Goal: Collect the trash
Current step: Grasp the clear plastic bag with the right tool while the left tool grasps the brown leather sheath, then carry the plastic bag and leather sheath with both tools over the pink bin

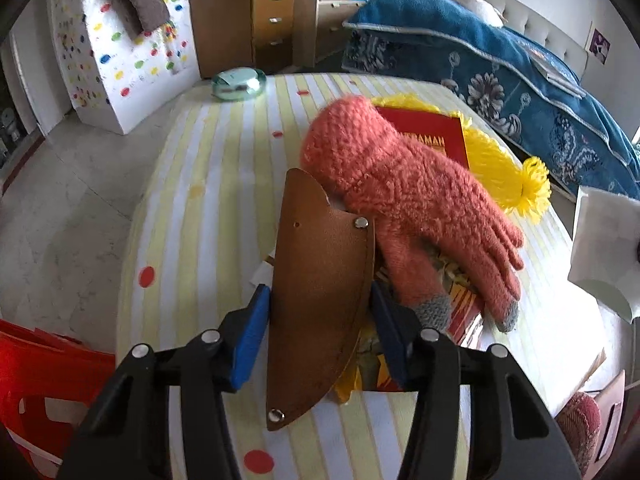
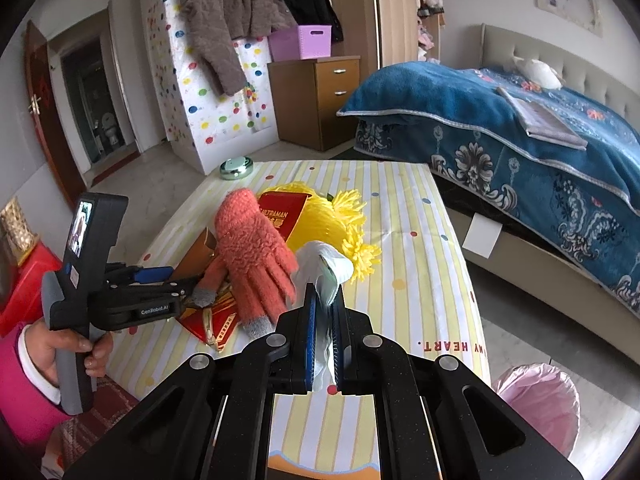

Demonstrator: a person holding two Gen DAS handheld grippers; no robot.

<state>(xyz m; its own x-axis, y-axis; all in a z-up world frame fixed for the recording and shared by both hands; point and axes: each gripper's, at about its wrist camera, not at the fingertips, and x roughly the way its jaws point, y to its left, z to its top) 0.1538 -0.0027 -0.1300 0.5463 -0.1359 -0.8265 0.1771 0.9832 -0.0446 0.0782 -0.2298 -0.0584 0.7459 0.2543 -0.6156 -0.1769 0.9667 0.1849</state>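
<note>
A brown leather sheath (image 1: pixel 320 280) lies on the striped tablecloth (image 1: pixel 208 200), partly over a red and yellow packet (image 1: pixel 464 304). My left gripper (image 1: pixel 320 312) straddles the sheath, and its blue pads (image 1: pixel 252 332) touch both long edges. An orange knitted glove (image 1: pixel 404 196) rests across a red booklet (image 1: pixel 436 136) and a yellow tasselled hat (image 1: pixel 500 168), just right of the sheath. In the right wrist view my right gripper (image 2: pixel 324 292) is shut on a crumpled white tissue (image 2: pixel 324 260), held above the table beside the glove (image 2: pixel 256 252). A hand holds the left gripper (image 2: pixel 188 284) there.
A green glass dish (image 1: pixel 239 84) sits at the table's far edge. A bin with a pink liner (image 2: pixel 540 400) stands on the floor right of the table. A red stool (image 1: pixel 36 380) is at the left. A bed with a blue blanket (image 2: pixel 520 128) lies beyond.
</note>
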